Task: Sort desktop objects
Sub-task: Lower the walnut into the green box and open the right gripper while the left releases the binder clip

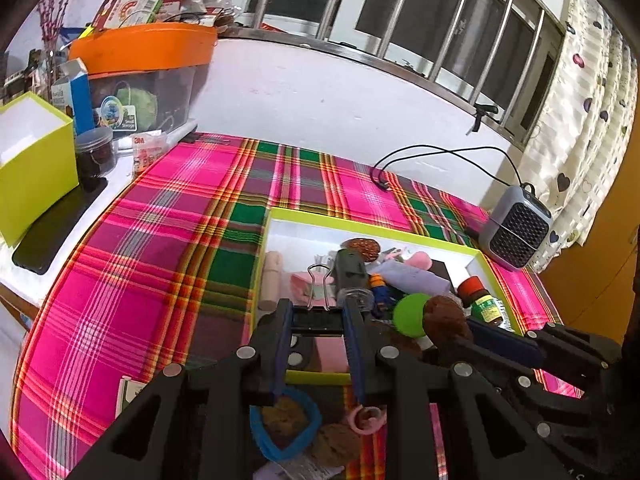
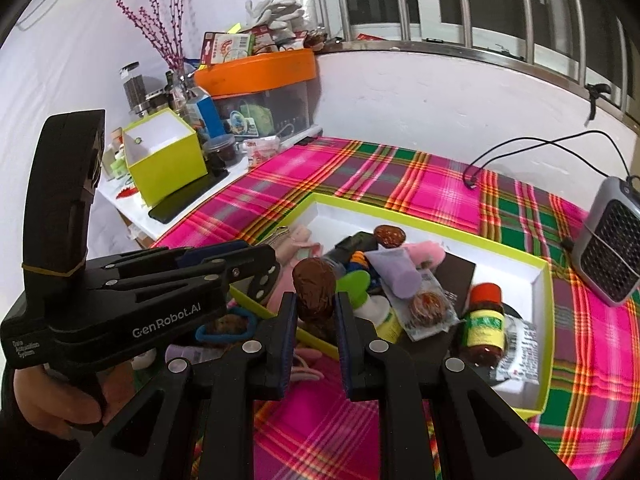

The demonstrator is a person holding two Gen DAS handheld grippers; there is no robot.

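Note:
A shallow lime-rimmed white tray (image 1: 360,222) (image 2: 420,210) lies on the plaid cloth and holds several small objects. My left gripper (image 1: 318,320) is shut on a black binder clip (image 1: 318,318) with silver handles, held over the tray's near edge. My right gripper (image 2: 316,306) is shut on a brown walnut (image 2: 314,288), held over the tray's near-left part; the walnut also shows in the left wrist view (image 1: 446,318). In the tray are a brown bottle with a red cap (image 2: 484,320), a green-capped tube (image 2: 354,282) and a lilac tube (image 2: 394,274).
A blue ring with a walnut in it (image 1: 284,424), another walnut (image 1: 336,444) and a pink ring (image 1: 366,418) lie on the cloth before the tray. A grey fan heater (image 2: 608,256) stands right. A lime box (image 2: 164,158), a phone (image 2: 188,198) and an orange-lidded bin (image 2: 256,70) stand back left.

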